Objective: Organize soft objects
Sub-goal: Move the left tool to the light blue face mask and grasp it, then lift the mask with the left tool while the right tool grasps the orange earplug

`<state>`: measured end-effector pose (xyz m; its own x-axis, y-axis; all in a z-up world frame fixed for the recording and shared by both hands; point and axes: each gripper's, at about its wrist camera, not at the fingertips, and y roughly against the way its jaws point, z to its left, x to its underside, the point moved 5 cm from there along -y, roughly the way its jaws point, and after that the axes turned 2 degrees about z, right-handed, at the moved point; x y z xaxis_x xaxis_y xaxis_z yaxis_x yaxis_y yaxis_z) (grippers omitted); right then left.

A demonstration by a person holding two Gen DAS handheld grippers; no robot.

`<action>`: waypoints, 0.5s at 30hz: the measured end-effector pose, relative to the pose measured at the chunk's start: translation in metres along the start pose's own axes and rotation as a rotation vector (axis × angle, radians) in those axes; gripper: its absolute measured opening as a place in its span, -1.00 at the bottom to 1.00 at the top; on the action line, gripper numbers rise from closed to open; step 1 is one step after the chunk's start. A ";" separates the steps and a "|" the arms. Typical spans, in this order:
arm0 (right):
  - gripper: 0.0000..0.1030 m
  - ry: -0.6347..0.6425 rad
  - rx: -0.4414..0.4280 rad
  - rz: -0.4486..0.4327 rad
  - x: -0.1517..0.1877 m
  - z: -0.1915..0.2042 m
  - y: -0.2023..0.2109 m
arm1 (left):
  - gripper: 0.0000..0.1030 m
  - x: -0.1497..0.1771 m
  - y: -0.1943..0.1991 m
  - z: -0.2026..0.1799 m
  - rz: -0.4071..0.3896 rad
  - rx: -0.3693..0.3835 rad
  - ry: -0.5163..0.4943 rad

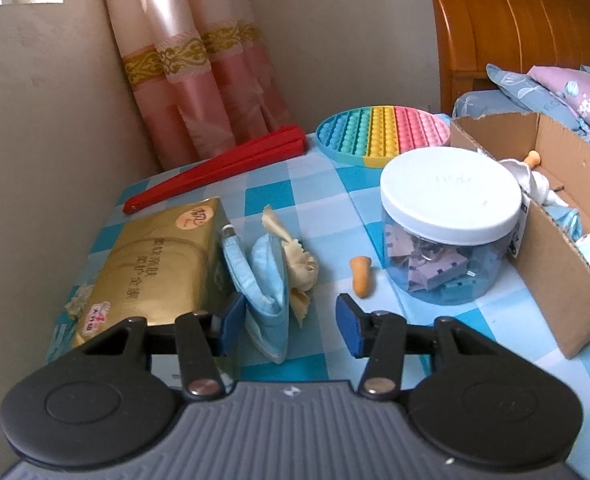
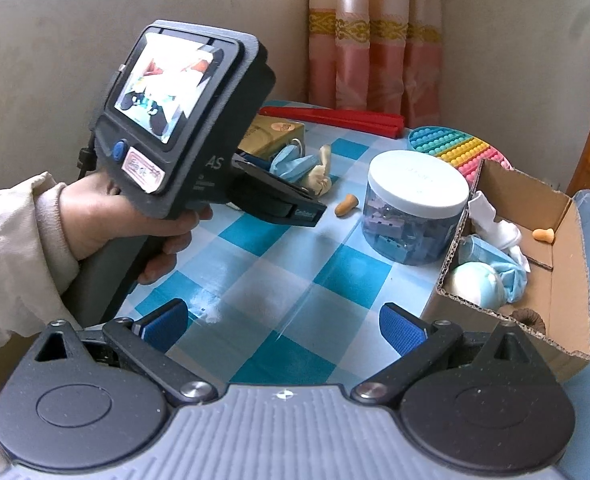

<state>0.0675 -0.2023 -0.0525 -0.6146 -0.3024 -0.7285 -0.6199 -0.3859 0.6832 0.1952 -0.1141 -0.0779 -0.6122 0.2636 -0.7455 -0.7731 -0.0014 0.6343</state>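
Left gripper jaws gape around the upright face mask, its length running away from camera.

Your left wrist view sits low and close over the checked table, facing the curtain and wall. Your right wrist view looks from further back, angled down across it. Both share the jar and cardboard box.
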 end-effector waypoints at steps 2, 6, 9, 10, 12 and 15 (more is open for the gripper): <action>1.00 0.000 -0.007 0.000 0.000 0.001 0.001 | -0.27 0.000 -0.002 -0.001 0.000 -0.009 0.002; 1.00 0.010 -0.013 -0.005 0.000 0.004 0.002 | -0.57 -0.001 -0.004 0.003 0.008 -0.019 0.031; 1.00 0.014 -0.020 -0.011 0.000 0.006 0.004 | -0.71 -0.001 -0.004 0.007 0.007 -0.021 0.046; 1.00 0.014 -0.022 -0.012 -0.001 0.006 0.004 | -0.74 0.000 -0.003 0.008 0.007 -0.021 0.049; 1.00 0.015 -0.020 -0.014 -0.001 0.007 0.005 | -0.76 0.000 0.000 0.009 0.006 -0.003 0.053; 1.00 0.013 -0.017 -0.009 0.000 0.007 0.004 | -0.76 0.003 0.007 0.011 0.010 0.017 0.057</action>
<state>0.0615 -0.1978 -0.0491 -0.6023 -0.3100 -0.7356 -0.6174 -0.4032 0.6754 0.1896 -0.1026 -0.0732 -0.6287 0.2085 -0.7492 -0.7642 0.0130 0.6449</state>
